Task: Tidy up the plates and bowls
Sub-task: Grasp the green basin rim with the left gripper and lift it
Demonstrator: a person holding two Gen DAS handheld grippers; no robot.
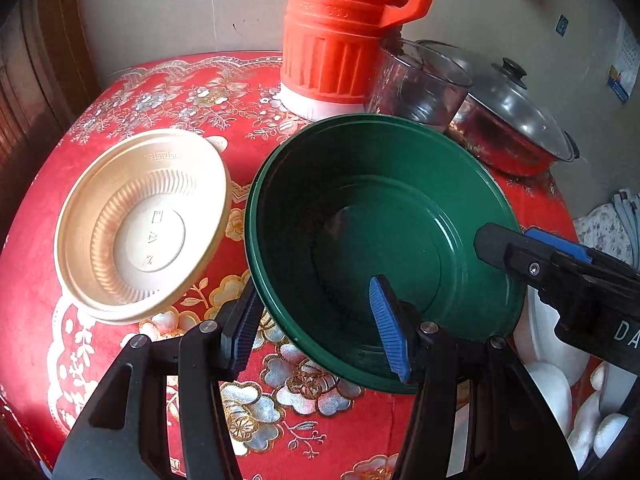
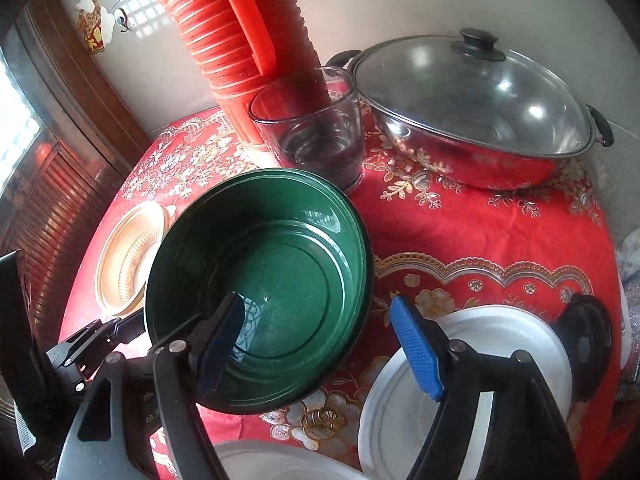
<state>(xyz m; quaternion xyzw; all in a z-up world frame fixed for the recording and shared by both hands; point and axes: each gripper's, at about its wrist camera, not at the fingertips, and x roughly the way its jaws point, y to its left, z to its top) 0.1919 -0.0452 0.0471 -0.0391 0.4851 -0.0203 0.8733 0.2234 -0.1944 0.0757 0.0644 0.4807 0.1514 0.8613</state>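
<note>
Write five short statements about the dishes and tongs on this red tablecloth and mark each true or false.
1. The green bowl is empty. True.
2. Both tongs straddle the green bowl's rim, one finger inside and one outside. True: left tongs, right tongs.
3. The beige bowl is stacked inside the green bowl. False: it sits apart, beside it.
4. The steel pot has no lid. False: a glass lid covers it.
5. A clear glass stands in front of the orange thermos. True.
</note>
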